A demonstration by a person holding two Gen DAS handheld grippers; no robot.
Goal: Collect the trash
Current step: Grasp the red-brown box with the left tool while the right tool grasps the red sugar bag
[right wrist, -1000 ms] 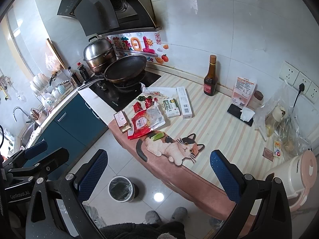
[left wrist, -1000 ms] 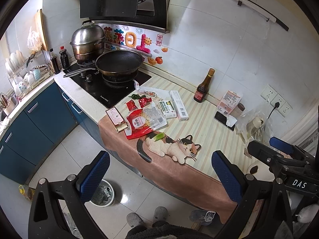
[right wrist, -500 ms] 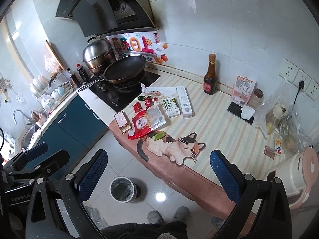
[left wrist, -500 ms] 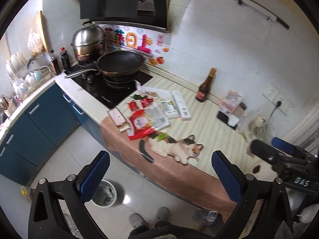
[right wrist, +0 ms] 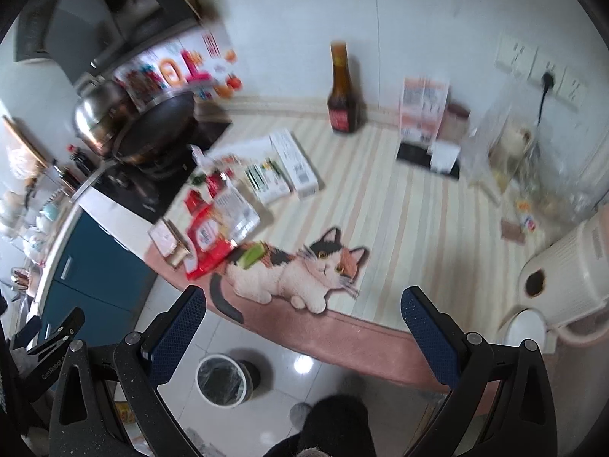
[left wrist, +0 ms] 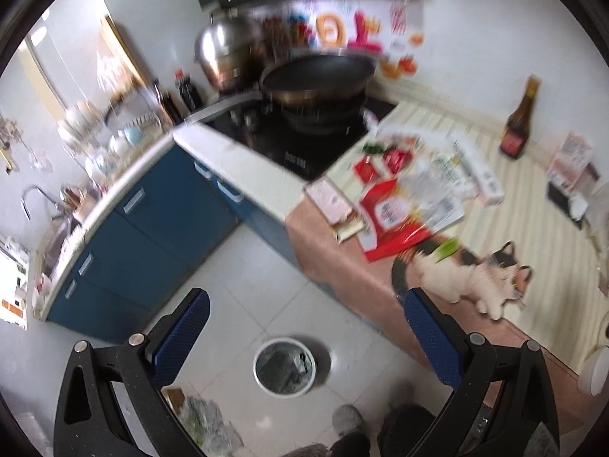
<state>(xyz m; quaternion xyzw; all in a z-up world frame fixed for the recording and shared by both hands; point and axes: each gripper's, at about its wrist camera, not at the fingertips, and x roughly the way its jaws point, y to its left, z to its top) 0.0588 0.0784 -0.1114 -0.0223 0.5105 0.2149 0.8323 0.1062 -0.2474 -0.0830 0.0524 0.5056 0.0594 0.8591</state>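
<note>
Nearest the cameras, the left gripper (left wrist: pixel 304 327) holds its 2 blue-padded fingers (left wrist: pixel 182 327) spread wide with nothing between them, above the tiled floor. The right gripper (right wrist: pixel 304 323) shows the same: 2 fingers (right wrist: pixel 430 331) spread apart and empty, over the desk's front edge.

Below them, 1 white trash bin (left wrist: pixel 284 366) with a dark liner stands on the floor just in front of the desk (right wrist: pixel 399 205).

On the desk's striped cloth, 1 printed cat (right wrist: pixel 300 270) lies at the near edge. Just behind it is the trash cluster: 1 large red-and-white wrapper (right wrist: pixel 215 234), 1 green scrap (right wrist: pixel 252 254) on the cat's back, 1 pink packet (right wrist: pixel 163 234) at the desk's corner, at least 2 small red sachets (left wrist: pixel 382 163) and 2 white cartons (right wrist: pixel 283 173) side by side. Motion blur hides finer counting.

Farther back stand 1 brown sauce bottle (right wrist: pixel 341 91) by the wall and, on the black cooktop, 1 dark wok (left wrist: pixel 318 76) and 1 steel pot (left wrist: pixel 222 51).
</note>
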